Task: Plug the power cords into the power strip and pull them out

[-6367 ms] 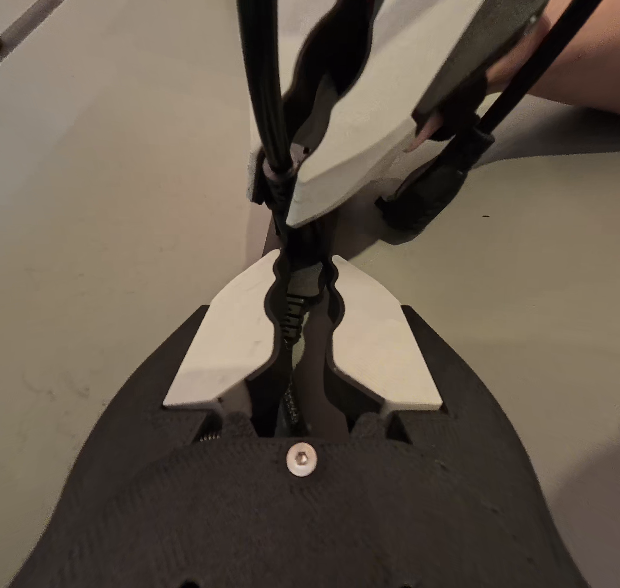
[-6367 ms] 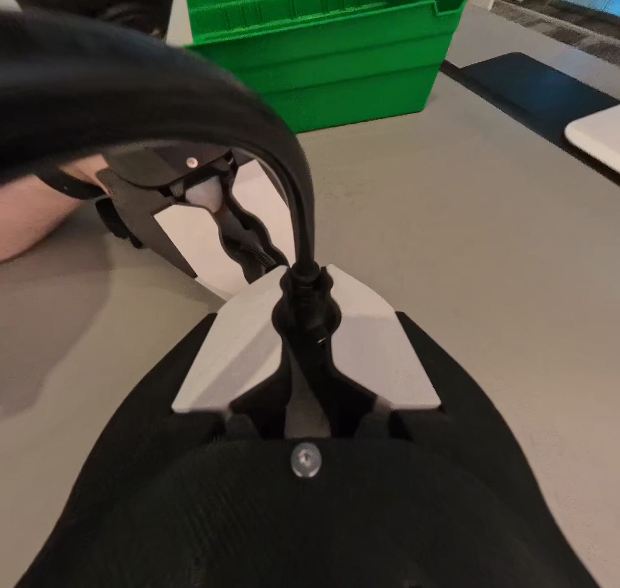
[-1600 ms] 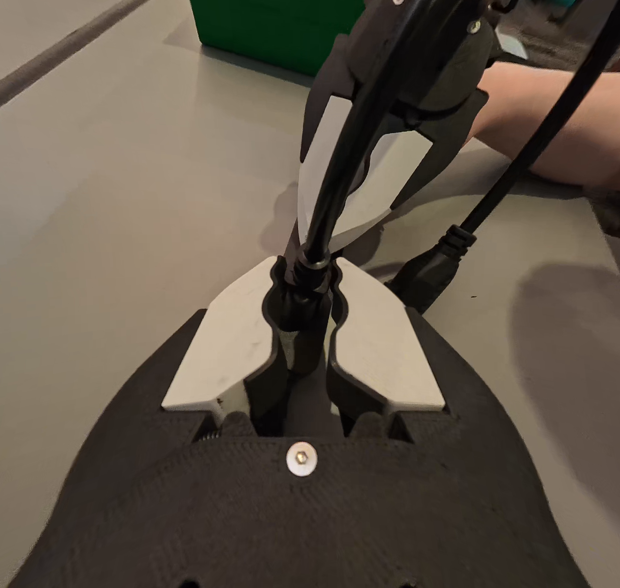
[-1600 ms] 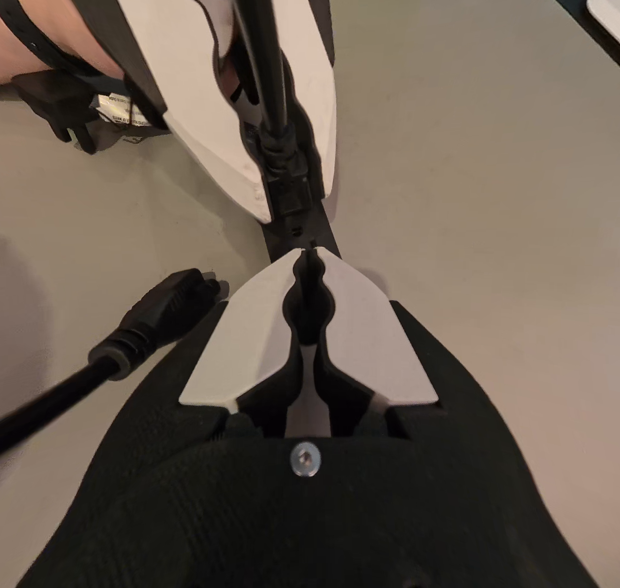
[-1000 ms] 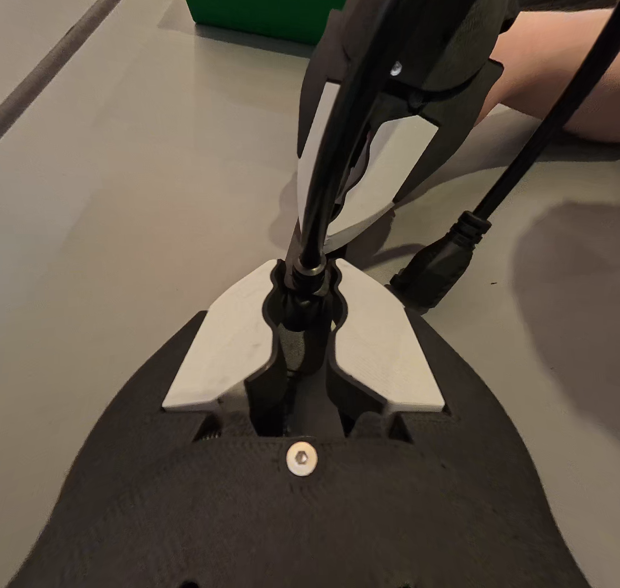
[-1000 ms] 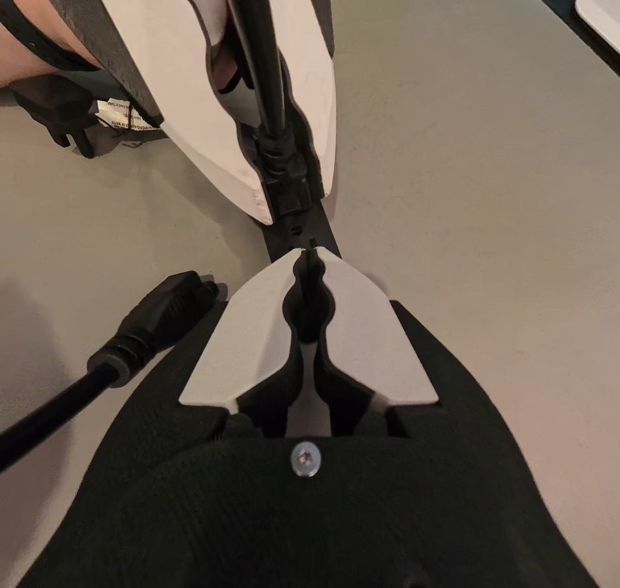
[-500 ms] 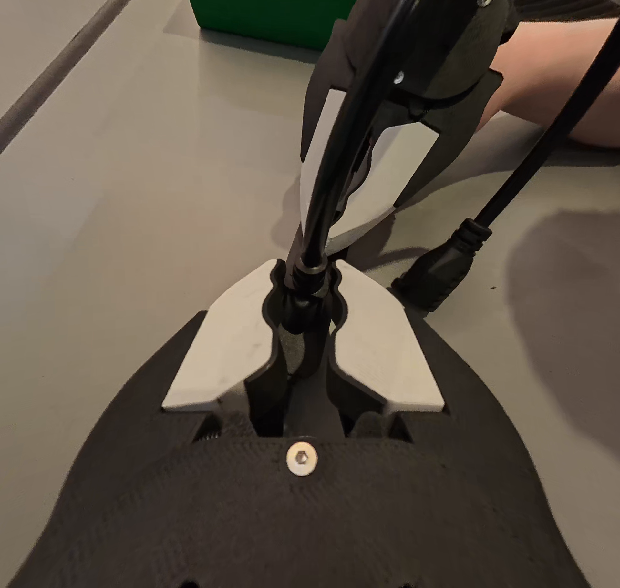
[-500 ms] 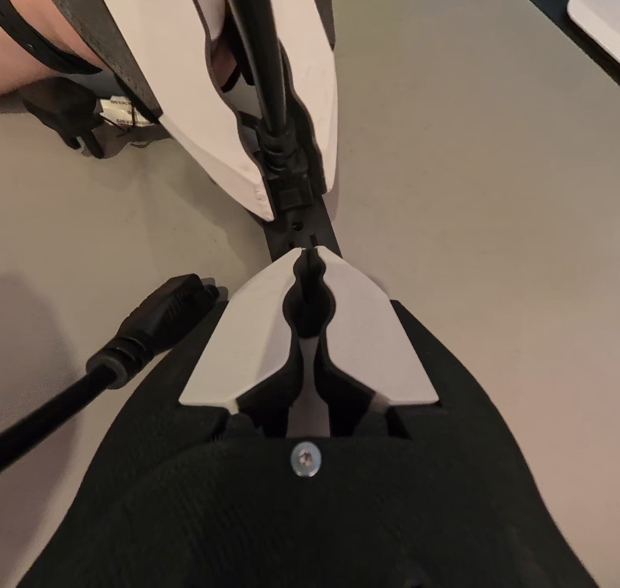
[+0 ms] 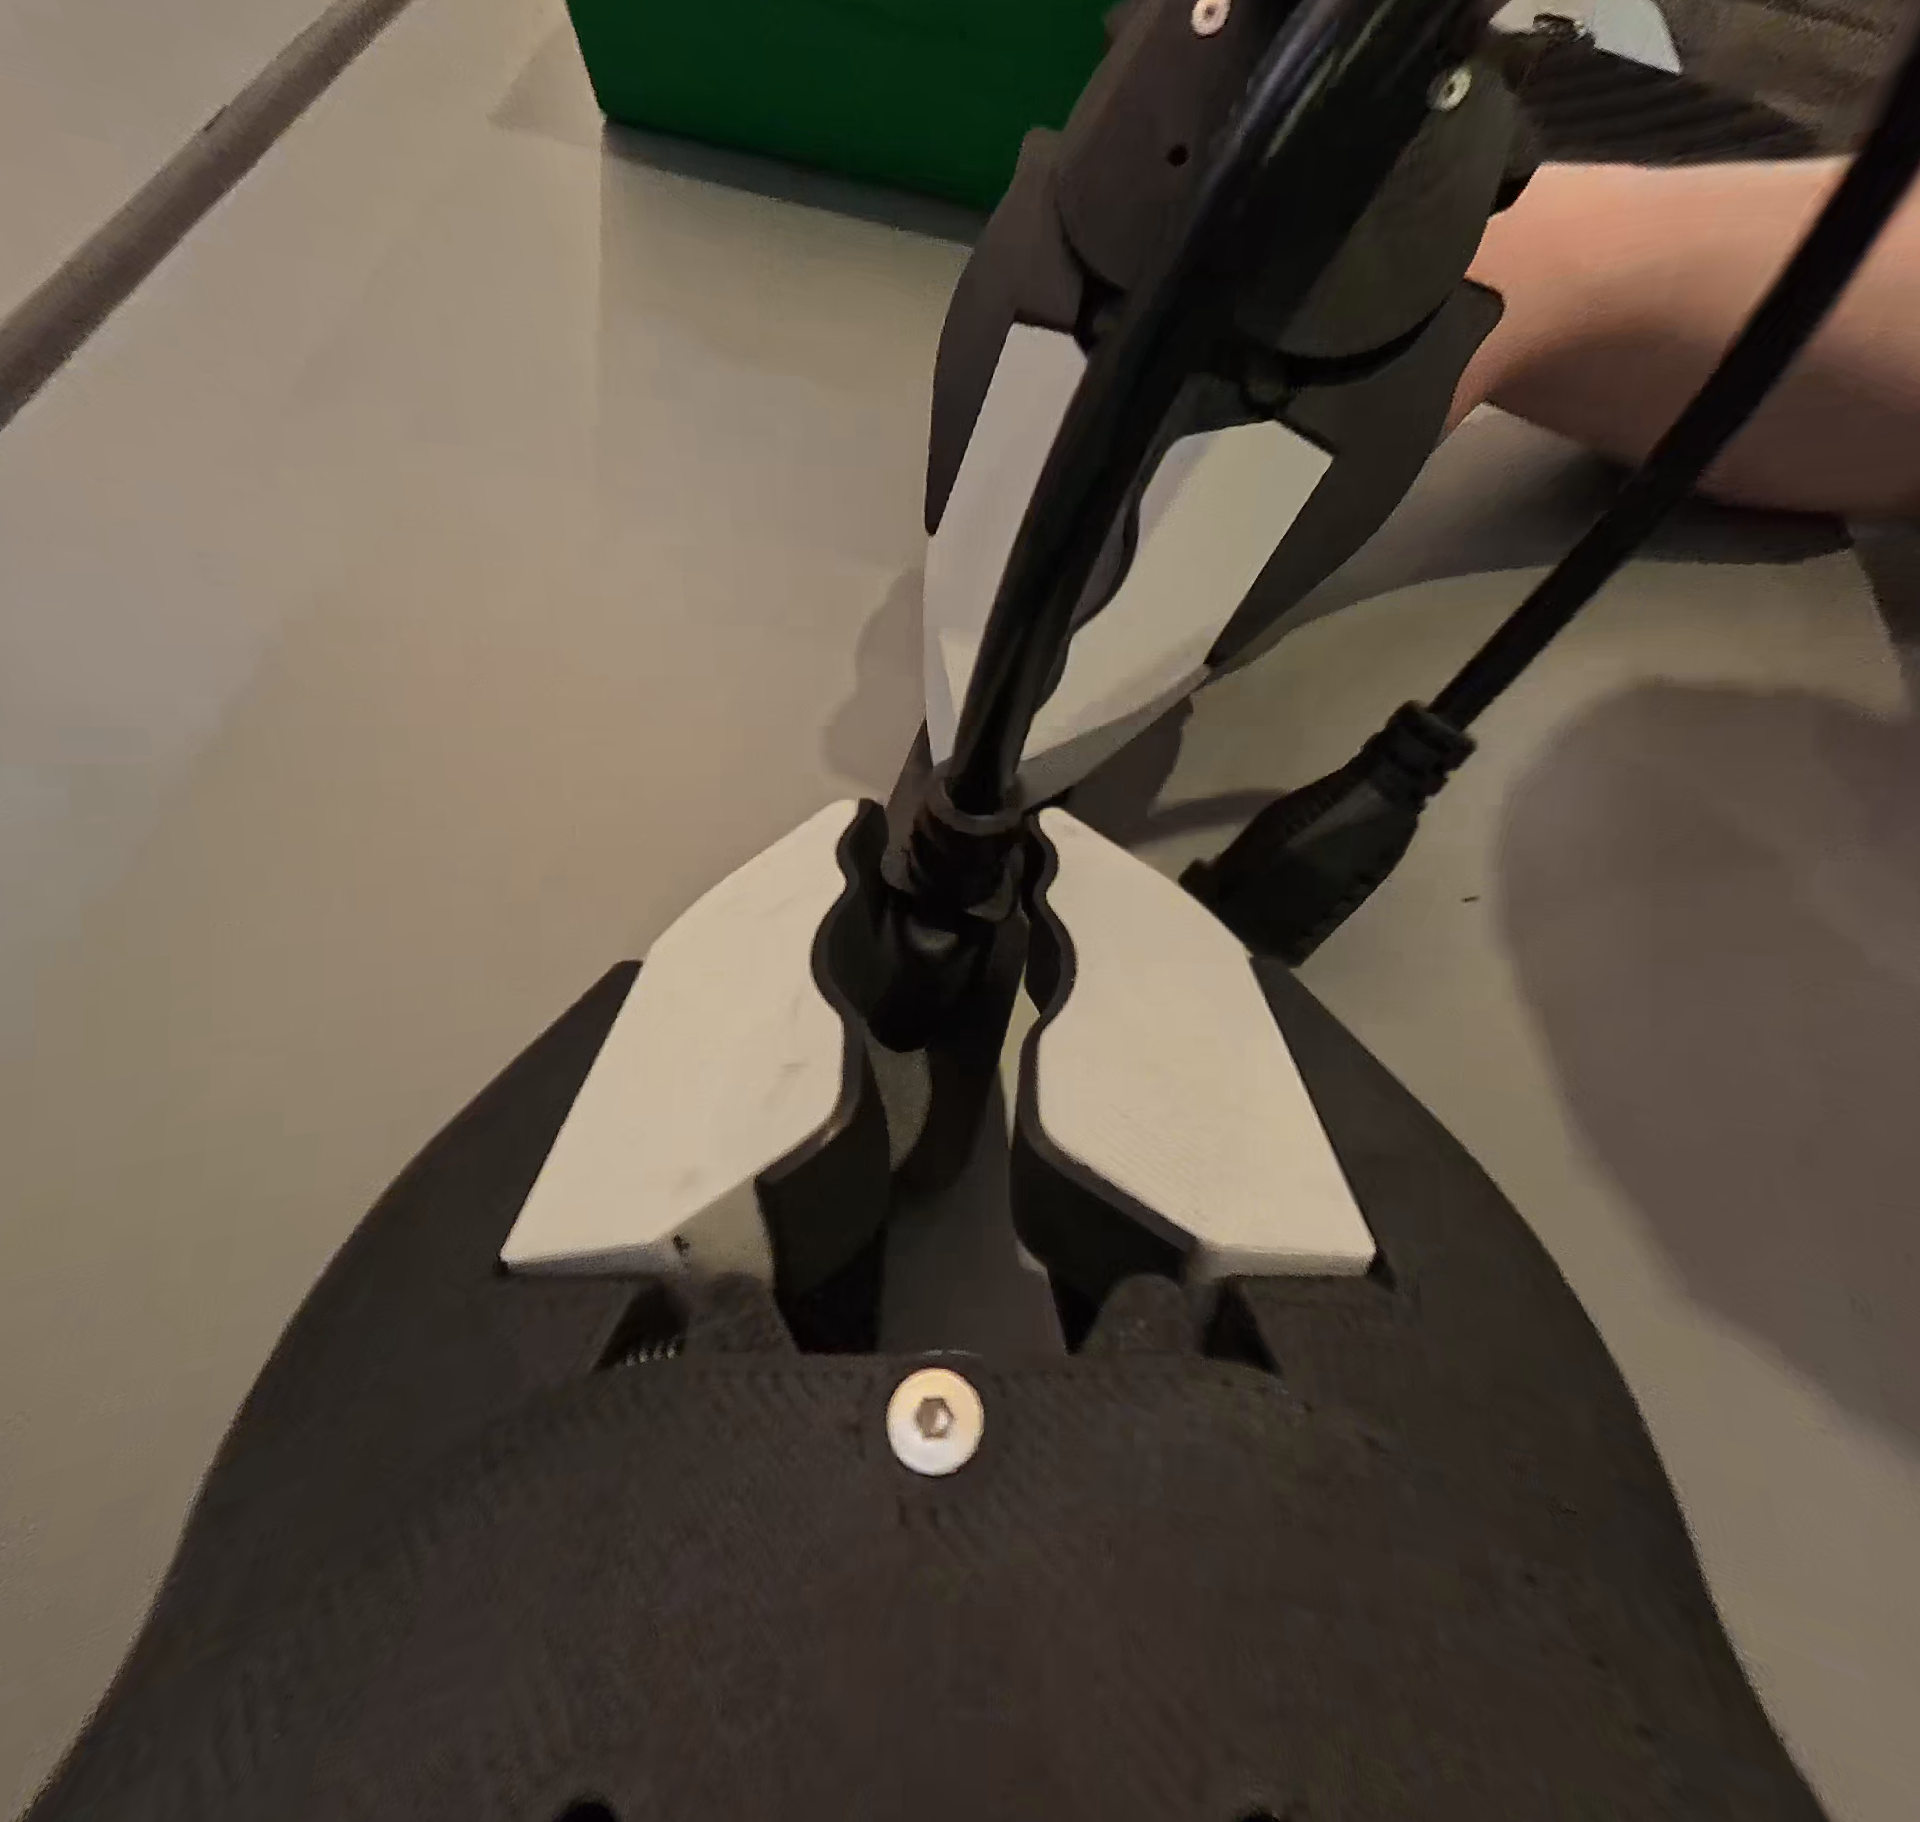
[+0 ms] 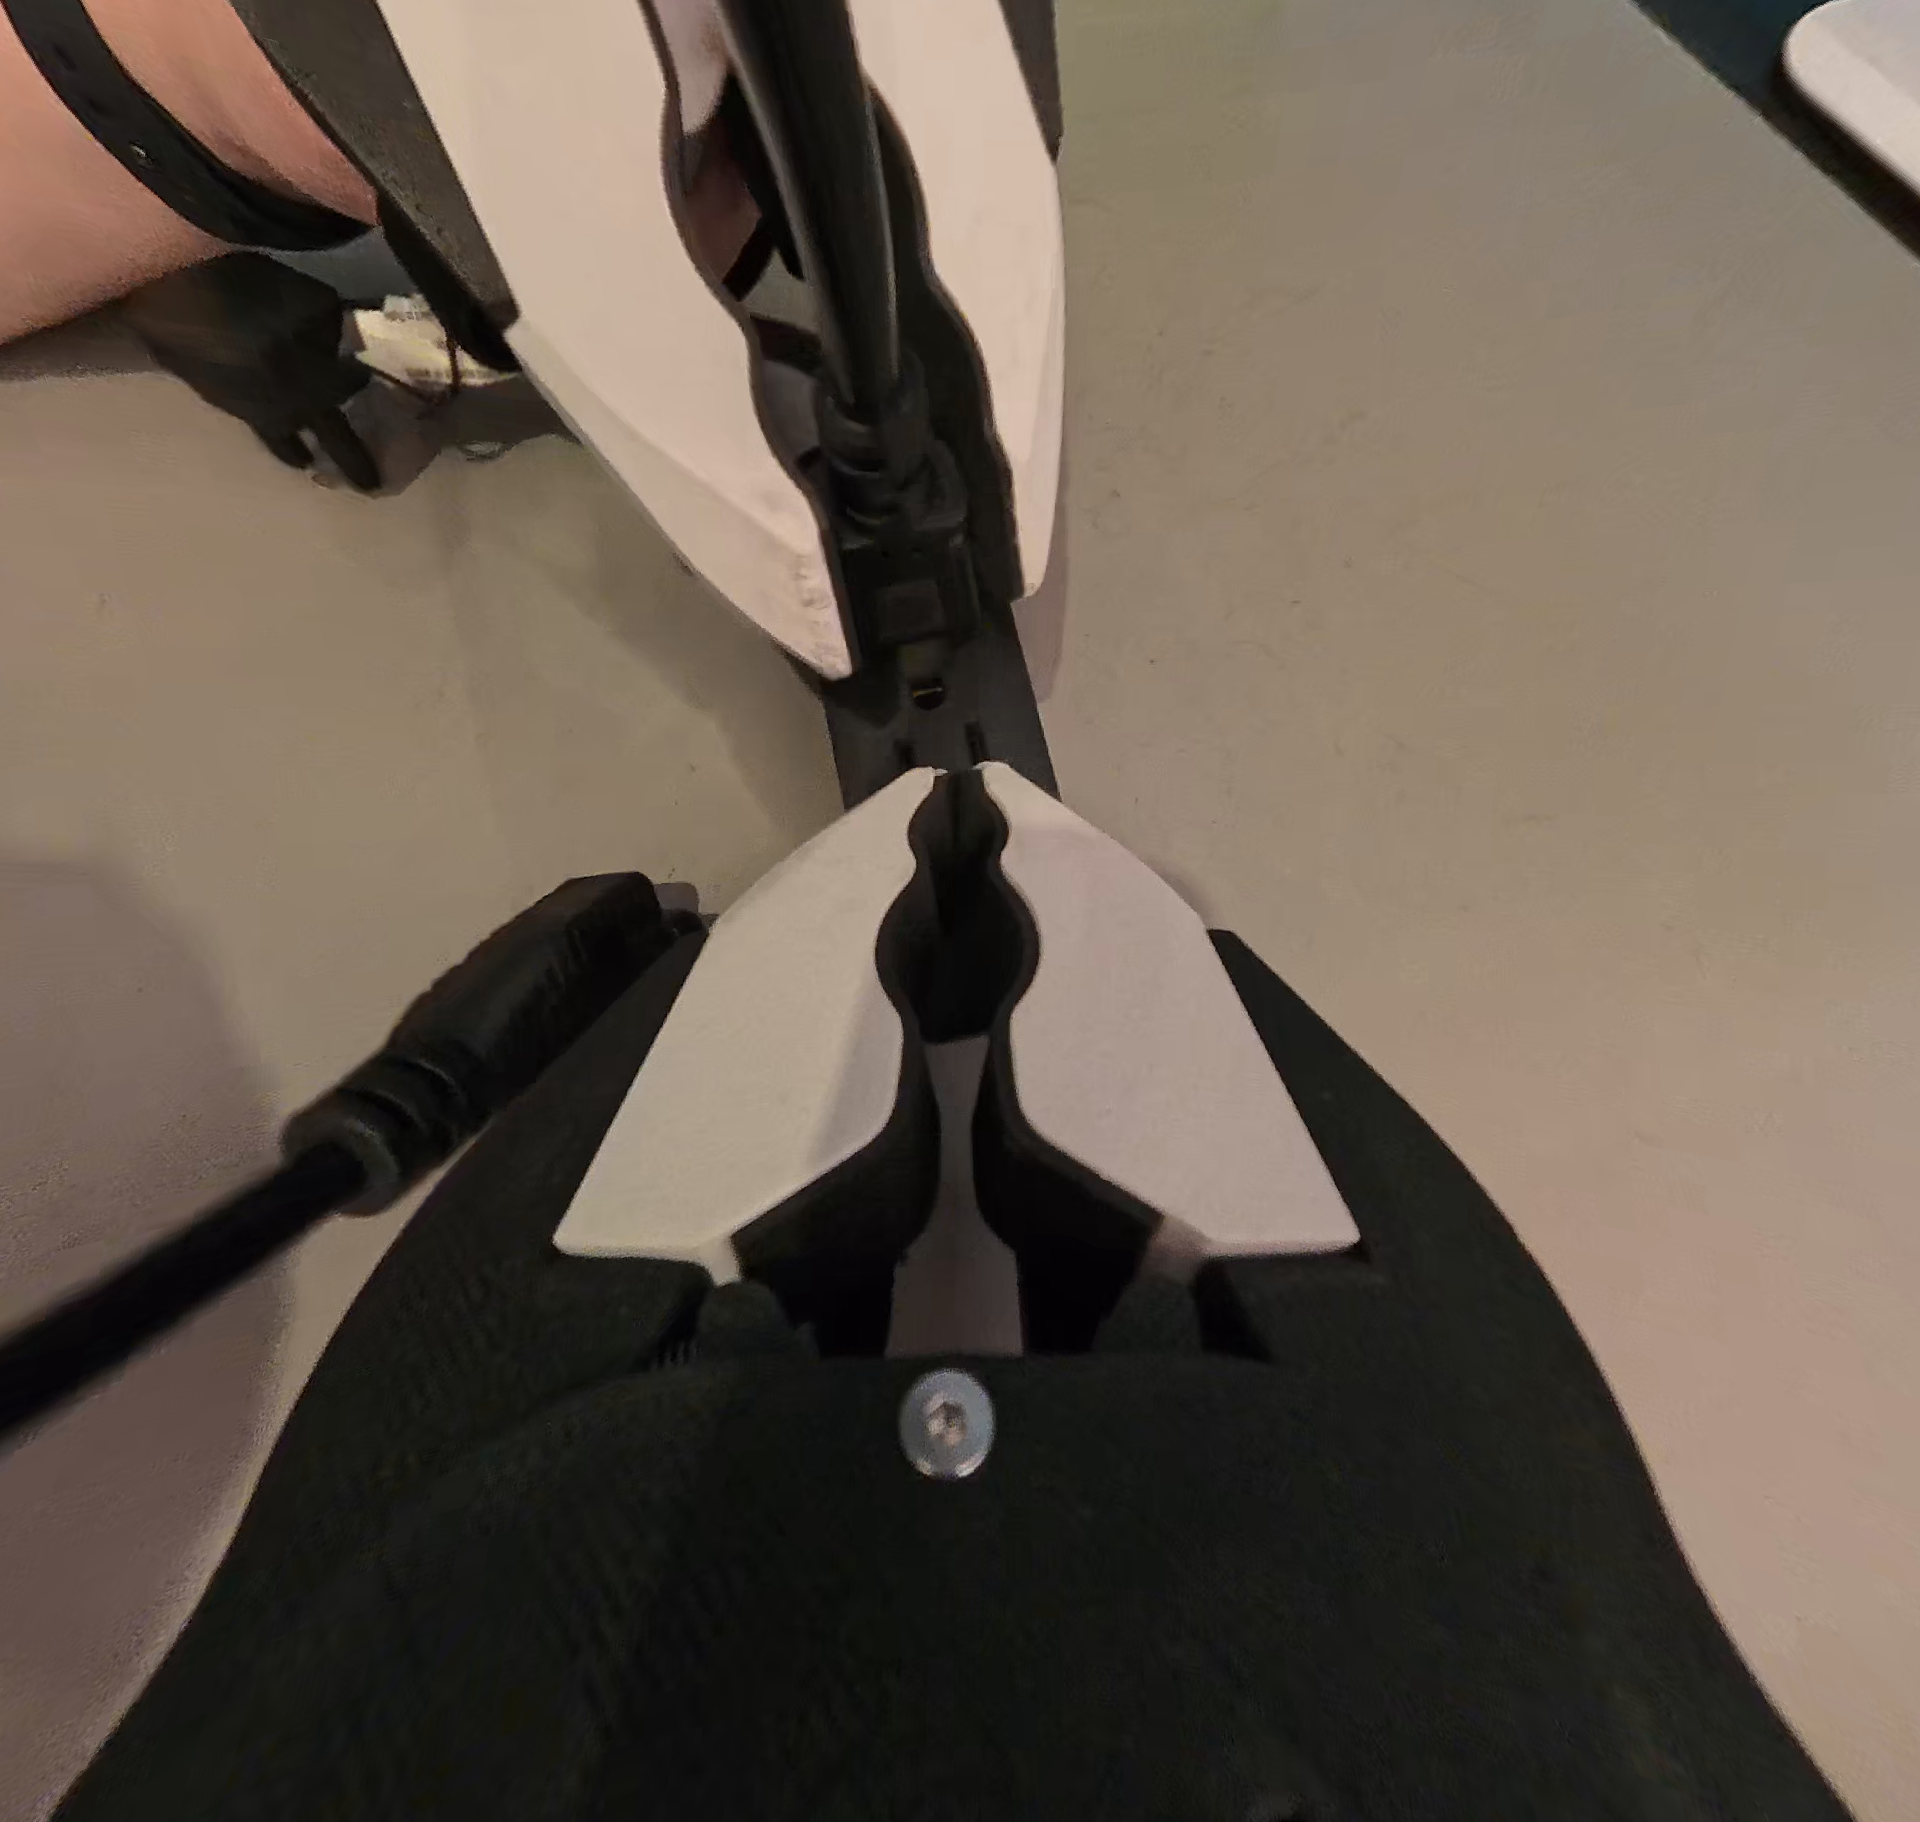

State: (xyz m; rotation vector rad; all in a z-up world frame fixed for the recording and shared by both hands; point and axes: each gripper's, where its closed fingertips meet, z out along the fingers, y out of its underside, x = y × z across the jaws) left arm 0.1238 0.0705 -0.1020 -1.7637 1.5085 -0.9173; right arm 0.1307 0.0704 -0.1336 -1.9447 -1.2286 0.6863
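Closest in the left wrist view, the left claw [image 9: 940, 842] is clamped around the black plug [image 9: 935, 899] of a power cord [image 9: 1101, 525], whose cable arches up and away over the other tool. From the opposite side, the plug's nose [image 10: 914, 567] sits just above the black power strip [image 10: 935, 723], a narrow bar lying flat on the grey worktop [image 10: 1455, 629]; whether its prongs are partly seated or already free I cannot tell. The right claw [image 10: 956, 785] is closed almost tip to tip, bearing down on the near end of the strip, apparently pinning it, though what lies between its tips is hidden. Just beside it a second plug [image 9: 1340, 837] with its cable lies loose on the worktop, unplugged. Another dark plug with a white tag [image 10: 312, 390] lies farther off beside the person's forearm [image 10: 114, 203], and a green bin [image 9: 810, 37] stands toward the worktop's far edge. I judge this to be the insert-or-extract step on the held cord. The next move calls for keeping the strip held flat while the plug travels straight along its prong axis, without rocking, so that the strip neither lifts nor slides.
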